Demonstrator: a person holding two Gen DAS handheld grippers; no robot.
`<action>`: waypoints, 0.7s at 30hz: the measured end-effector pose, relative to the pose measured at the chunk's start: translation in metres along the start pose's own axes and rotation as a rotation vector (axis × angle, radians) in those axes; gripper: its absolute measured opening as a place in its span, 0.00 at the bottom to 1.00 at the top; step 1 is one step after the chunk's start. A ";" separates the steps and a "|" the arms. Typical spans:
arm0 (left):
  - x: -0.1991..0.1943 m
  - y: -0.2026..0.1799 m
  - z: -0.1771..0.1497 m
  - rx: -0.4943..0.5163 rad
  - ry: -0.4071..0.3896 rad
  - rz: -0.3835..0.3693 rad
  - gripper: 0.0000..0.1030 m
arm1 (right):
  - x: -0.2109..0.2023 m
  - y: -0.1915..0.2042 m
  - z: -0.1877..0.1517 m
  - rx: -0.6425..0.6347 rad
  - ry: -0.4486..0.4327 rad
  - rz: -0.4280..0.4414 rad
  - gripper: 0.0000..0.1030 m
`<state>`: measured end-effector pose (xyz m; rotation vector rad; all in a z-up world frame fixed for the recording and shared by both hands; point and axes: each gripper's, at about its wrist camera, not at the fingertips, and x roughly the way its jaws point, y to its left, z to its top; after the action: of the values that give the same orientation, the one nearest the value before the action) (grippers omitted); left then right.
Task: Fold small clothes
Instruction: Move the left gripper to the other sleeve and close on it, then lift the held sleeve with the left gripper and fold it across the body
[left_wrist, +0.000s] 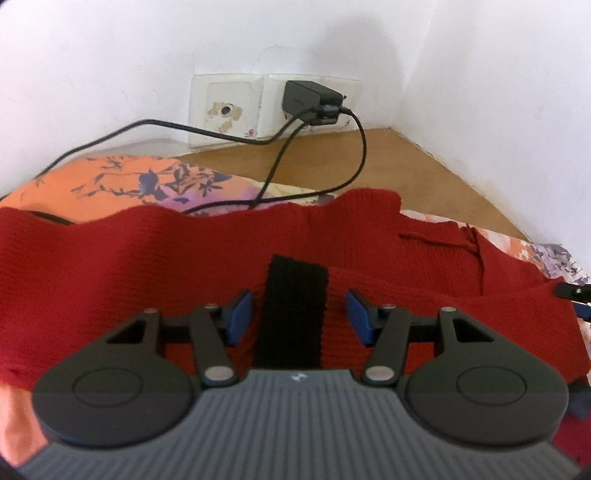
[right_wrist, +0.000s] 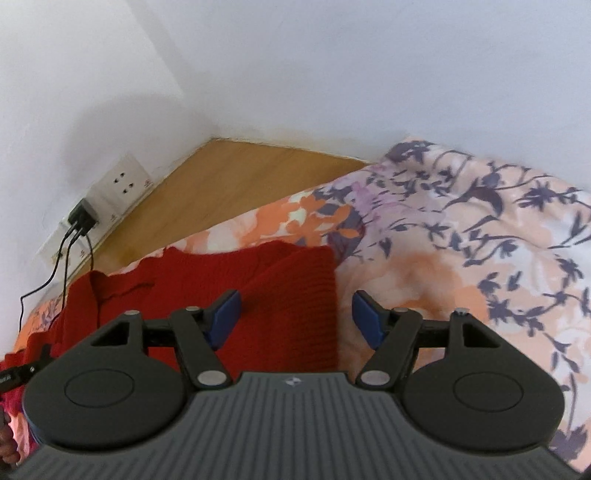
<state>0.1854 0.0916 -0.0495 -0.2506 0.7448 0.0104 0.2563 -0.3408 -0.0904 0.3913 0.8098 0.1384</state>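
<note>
**Red knit laid out on the bed, both grippers open above it**

A small red sweater (left_wrist: 147, 266) lay spread across the floral bedspread (right_wrist: 461, 258), up near the bed's far edge where the wooden floor (left_wrist: 406, 166) met the white wall (left_wrist: 110, 55). It was a ribbed knit, thick and soft, with a wavy far hem and a black knitted band (left_wrist: 293, 314) running straight down its middle. One side already looked doubled over, with a squared corner showing in the right wrist view.

The left gripper (left_wrist: 298, 317) hovered with its jaws wide apart, one blue pad either side of the black band, holding nothing. The right gripper (right_wrist: 296, 319) was also wide open and empty, straddling the sweater's right-hand edge, one pad over red wool and the other over the bedspread.

A knit like this would probably be light and floppy, with no stiffness of its own, and it would likely stretch and sag if lifted by a single layer. I judged the best hold to be a pinch at an edge or corner, both layers together, rather than in the middle of the fabric.

Two black cables (left_wrist: 280, 155) trailed from a charger (left_wrist: 308, 98) in the wall socket (left_wrist: 229, 110) and ran onto the bed by the sweater's far hem, near enough to snag.
</note>
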 end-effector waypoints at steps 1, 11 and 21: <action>0.000 -0.002 -0.001 0.006 -0.004 -0.007 0.50 | 0.000 0.002 -0.001 -0.015 -0.003 0.012 0.64; -0.013 -0.012 0.006 0.045 -0.121 -0.007 0.06 | -0.046 0.026 -0.011 -0.140 -0.197 -0.043 0.13; 0.029 -0.023 0.003 0.085 -0.065 0.044 0.07 | -0.001 0.008 -0.022 -0.149 -0.122 -0.187 0.14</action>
<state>0.2105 0.0675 -0.0619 -0.1527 0.6844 0.0282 0.2400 -0.3269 -0.1004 0.1799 0.7064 0.0002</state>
